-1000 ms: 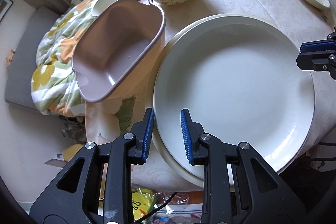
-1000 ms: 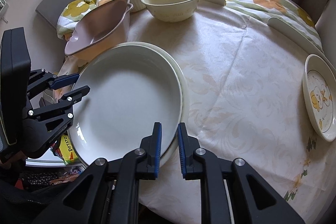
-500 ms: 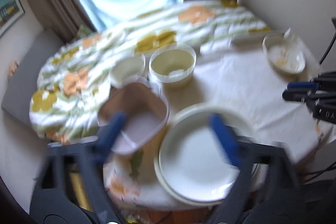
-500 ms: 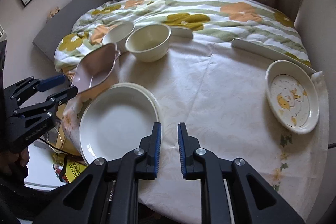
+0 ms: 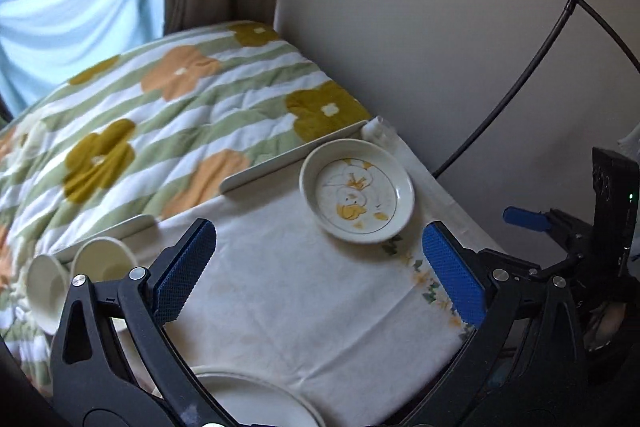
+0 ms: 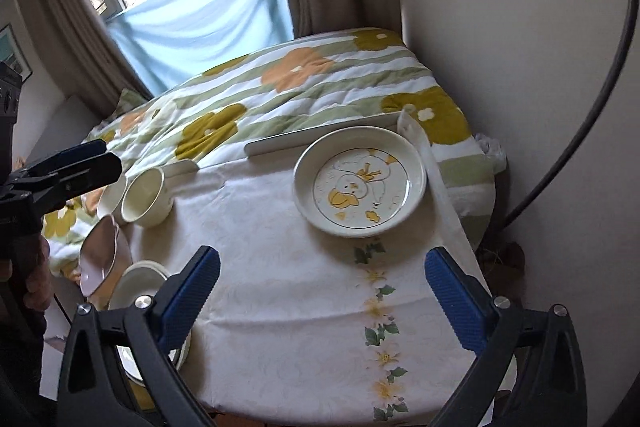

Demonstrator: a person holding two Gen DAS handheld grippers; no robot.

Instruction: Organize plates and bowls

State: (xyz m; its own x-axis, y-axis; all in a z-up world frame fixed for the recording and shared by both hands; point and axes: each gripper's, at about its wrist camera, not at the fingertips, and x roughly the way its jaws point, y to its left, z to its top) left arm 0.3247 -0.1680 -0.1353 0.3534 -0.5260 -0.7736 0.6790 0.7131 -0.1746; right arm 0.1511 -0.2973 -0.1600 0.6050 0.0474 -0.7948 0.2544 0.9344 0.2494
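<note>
A small duck-print plate [image 5: 357, 195] [image 6: 359, 181] sits at the far right of the table. My left gripper [image 5: 318, 273] is wide open and empty, above the cloth short of that plate. My right gripper [image 6: 322, 293] is wide open and empty, also short of it. The stacked large white plates [image 5: 256, 401] [image 6: 138, 281] lie at the near left edge. A pink dish [image 6: 100, 255], a cream bowl [image 6: 146, 197] [image 5: 104, 263] and a smaller white bowl [image 6: 112, 193] [image 5: 44, 287] stand at the left.
A floral quilt [image 5: 160, 99] lies behind the table. White strips [image 6: 316, 139] edge the cloth near the duck plate. A wall and a black cable [image 5: 516, 87] stand close on the right. The left gripper shows at the left of the right wrist view [image 6: 68, 167].
Both grippers have opened wide, pulled back and up from the large plates and turned right toward the duck plate. The large plates stay at the table's near left.
</note>
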